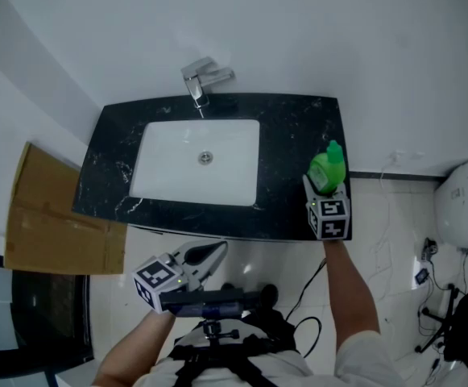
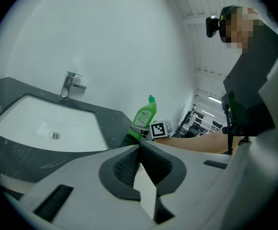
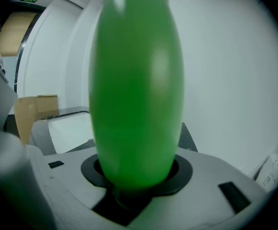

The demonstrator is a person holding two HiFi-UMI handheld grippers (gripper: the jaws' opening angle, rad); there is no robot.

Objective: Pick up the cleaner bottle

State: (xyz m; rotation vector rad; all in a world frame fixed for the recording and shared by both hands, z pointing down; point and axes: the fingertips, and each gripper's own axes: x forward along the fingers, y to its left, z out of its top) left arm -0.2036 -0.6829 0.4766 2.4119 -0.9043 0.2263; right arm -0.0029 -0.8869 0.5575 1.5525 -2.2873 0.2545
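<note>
The green cleaner bottle (image 1: 328, 170) stands upright on the right end of the black counter (image 1: 291, 135), near its front edge. My right gripper (image 1: 324, 187) reaches in from the front and is shut on the bottle's lower body. In the right gripper view the bottle (image 3: 136, 90) fills the space between the dark pads (image 3: 182, 169). In the left gripper view the bottle (image 2: 144, 118) shows ahead beside the right gripper's marker cube (image 2: 161, 128). My left gripper (image 1: 216, 251) hangs shut and empty in front of the counter, below the basin.
A white basin (image 1: 165, 185) is set in the counter, with a chrome tap (image 1: 202, 79) behind it. Flat cardboard (image 1: 50, 216) leans at the left. A white appliance (image 1: 461, 204) and cables (image 1: 310, 297) lie on the floor at the right.
</note>
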